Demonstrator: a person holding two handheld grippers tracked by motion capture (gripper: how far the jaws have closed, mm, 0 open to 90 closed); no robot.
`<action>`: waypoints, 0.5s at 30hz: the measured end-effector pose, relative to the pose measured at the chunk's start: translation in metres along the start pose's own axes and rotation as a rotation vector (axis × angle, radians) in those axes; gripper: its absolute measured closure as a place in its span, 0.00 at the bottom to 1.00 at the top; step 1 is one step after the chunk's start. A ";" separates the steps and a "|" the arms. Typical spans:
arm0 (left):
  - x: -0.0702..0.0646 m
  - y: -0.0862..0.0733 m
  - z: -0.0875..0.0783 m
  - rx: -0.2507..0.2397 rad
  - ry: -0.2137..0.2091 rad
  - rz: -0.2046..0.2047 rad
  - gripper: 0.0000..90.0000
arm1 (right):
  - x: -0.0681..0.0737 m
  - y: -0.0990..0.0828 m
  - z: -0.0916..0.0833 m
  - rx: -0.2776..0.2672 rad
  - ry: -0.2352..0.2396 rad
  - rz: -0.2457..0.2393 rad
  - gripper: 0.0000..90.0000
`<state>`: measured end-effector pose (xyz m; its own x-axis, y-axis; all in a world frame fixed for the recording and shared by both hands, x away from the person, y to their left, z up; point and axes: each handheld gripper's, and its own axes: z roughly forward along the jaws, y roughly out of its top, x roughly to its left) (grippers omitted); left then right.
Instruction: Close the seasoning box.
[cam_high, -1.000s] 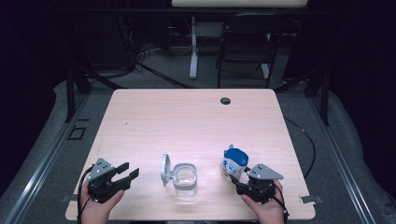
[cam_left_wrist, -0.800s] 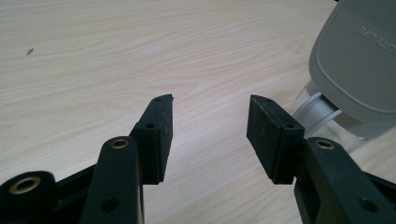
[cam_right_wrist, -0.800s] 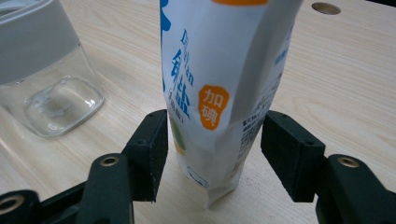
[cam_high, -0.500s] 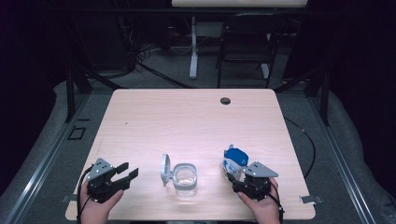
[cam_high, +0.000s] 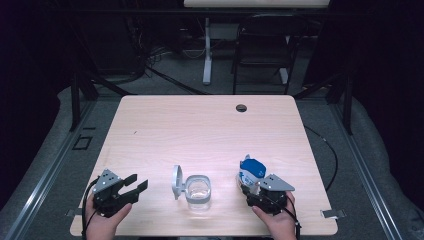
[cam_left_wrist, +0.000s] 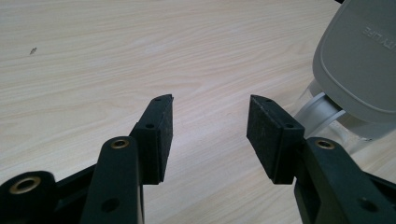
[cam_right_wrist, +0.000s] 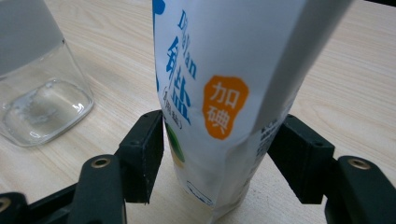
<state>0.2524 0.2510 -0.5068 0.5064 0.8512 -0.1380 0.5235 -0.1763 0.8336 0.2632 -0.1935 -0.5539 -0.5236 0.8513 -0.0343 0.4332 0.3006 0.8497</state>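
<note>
Pale wood tabletop (cam_high: 200, 125) in the high view: we count one clear jar (cam_high: 198, 189), lid flipped open at nine o'clock to take a filling, and one salt bag (cam_high: 251, 169) at three o'clock. Left gripper (cam_left_wrist: 209, 128) view: jaws open, empty. Right gripper (cam_right_wrist: 219, 149) view: jaws have just been opening; the bag stands between them.

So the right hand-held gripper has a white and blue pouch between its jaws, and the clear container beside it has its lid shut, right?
Not quite: the lid of the clear container stands open, flipped up at its left side, as the high view shows. The rest holds: the white and blue pouch stands between the jaws of the right hand-held gripper.
</note>
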 end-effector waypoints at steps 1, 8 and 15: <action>0.000 0.000 0.000 0.001 0.000 0.000 0.57 | 0.000 0.000 0.000 0.002 0.000 0.002 0.41; 0.001 0.000 0.000 0.002 0.000 0.001 0.57 | 0.001 -0.004 0.005 -0.002 -0.006 0.008 0.40; 0.002 0.000 0.000 0.003 0.004 0.003 0.57 | 0.003 -0.007 0.009 -0.005 -0.013 0.009 0.40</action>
<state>0.2532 0.2524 -0.5070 0.5053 0.8525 -0.1337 0.5242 -0.1802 0.8323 0.2654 -0.1895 -0.5651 -0.5104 0.8593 -0.0337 0.4336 0.2910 0.8528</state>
